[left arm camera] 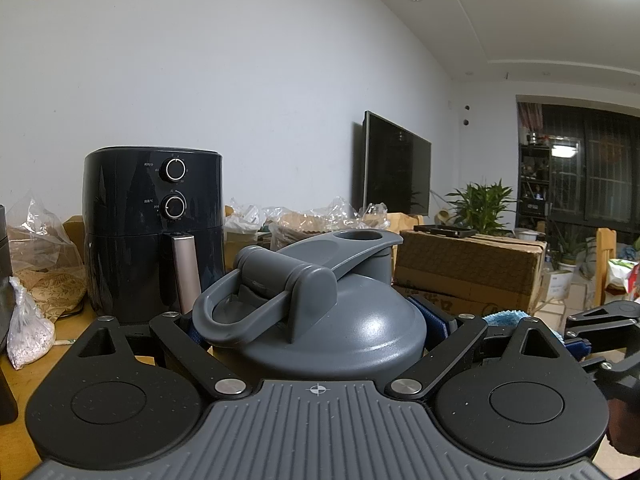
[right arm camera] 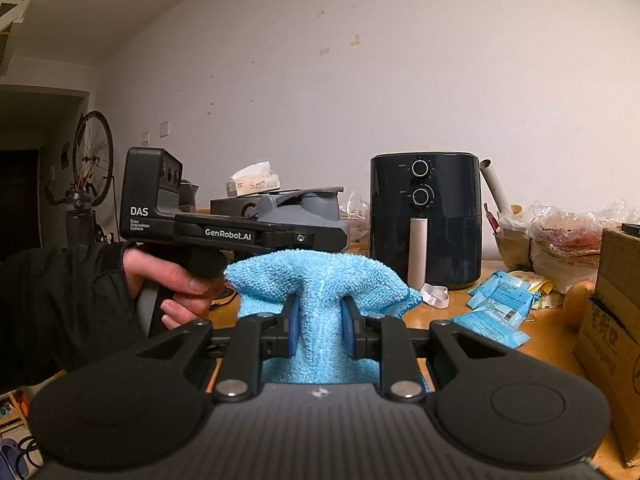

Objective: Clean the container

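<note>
The container (left arm camera: 360, 320) is a grey bottle with a domed lid, a loop handle and a flip cap. My left gripper (left arm camera: 316, 332) is shut on it, one blue pad on each side just under the lid. The right wrist view shows the container's lid (right arm camera: 308, 204) held level by the left gripper (right arm camera: 304, 237), which a hand (right arm camera: 176, 280) grips. My right gripper (right arm camera: 320, 328) is shut on a bunched light blue microfibre cloth (right arm camera: 320, 276), just in front of and below the container. From the left wrist view, the cloth (left arm camera: 502, 316) and right gripper (left arm camera: 600, 332) sit at the right edge.
A black air fryer (right arm camera: 426, 220) stands at the back of the wooden table (right arm camera: 552, 332). Blue packets (right arm camera: 500, 300) and plastic bags (right arm camera: 568, 232) lie to its right, beside a cardboard box (left arm camera: 468, 268). A tissue box (right arm camera: 252, 184) sits behind the container. A television (left arm camera: 396, 168) hangs on the wall.
</note>
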The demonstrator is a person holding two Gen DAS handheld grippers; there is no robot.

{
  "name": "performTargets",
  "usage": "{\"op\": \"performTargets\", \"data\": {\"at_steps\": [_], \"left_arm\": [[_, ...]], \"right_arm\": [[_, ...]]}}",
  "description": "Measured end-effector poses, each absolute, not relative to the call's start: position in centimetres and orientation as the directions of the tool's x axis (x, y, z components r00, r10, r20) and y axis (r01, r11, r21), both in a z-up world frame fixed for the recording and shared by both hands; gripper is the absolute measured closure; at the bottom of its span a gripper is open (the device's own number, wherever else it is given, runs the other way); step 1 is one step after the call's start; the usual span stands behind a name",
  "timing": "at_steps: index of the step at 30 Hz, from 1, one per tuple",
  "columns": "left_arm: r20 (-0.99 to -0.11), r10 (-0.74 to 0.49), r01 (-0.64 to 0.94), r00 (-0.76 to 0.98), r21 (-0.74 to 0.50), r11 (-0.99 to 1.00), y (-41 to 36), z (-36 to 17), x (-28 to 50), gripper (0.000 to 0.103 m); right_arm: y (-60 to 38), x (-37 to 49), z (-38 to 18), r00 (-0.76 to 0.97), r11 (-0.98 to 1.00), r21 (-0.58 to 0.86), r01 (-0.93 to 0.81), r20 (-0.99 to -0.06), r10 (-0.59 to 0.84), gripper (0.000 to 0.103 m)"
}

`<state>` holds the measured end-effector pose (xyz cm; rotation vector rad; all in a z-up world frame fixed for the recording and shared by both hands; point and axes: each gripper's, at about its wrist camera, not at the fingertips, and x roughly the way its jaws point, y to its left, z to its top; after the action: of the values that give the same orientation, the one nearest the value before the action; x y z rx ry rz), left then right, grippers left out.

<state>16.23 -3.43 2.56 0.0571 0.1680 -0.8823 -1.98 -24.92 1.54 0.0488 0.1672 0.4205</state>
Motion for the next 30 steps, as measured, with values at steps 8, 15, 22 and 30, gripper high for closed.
{"op": "performTargets", "data": {"at_steps": [8,15,22,30], "left_arm": [[-0.214,-0.732,0.753,0.647,0.027,0.657,-4.3,2.0,16.1,0.007],[-0.2,-0.703,0.723,0.682,0.041,0.69,-4.5,2.1,15.7,0.007],[-0.193,-0.676,0.693,0.711,0.026,0.721,-4.5,2.5,15.1,0.003],[-0.199,-0.653,0.666,0.731,-0.001,0.746,-4.5,3.1,14.8,0.0]], "right_arm": [[-25.0,-2.2,1.5,0.901,0.913,0.084,-0.399,-0.153,0.407,0.085],[-25.4,-2.5,1.5,0.903,0.916,0.09,-0.39,-0.155,0.4,0.085],[-25.9,-2.8,1.2,0.907,0.921,0.098,-0.378,-0.161,0.39,0.085],[-26.1,-2.9,1.1,0.909,0.922,0.105,-0.373,-0.16,0.386,0.084]]}}
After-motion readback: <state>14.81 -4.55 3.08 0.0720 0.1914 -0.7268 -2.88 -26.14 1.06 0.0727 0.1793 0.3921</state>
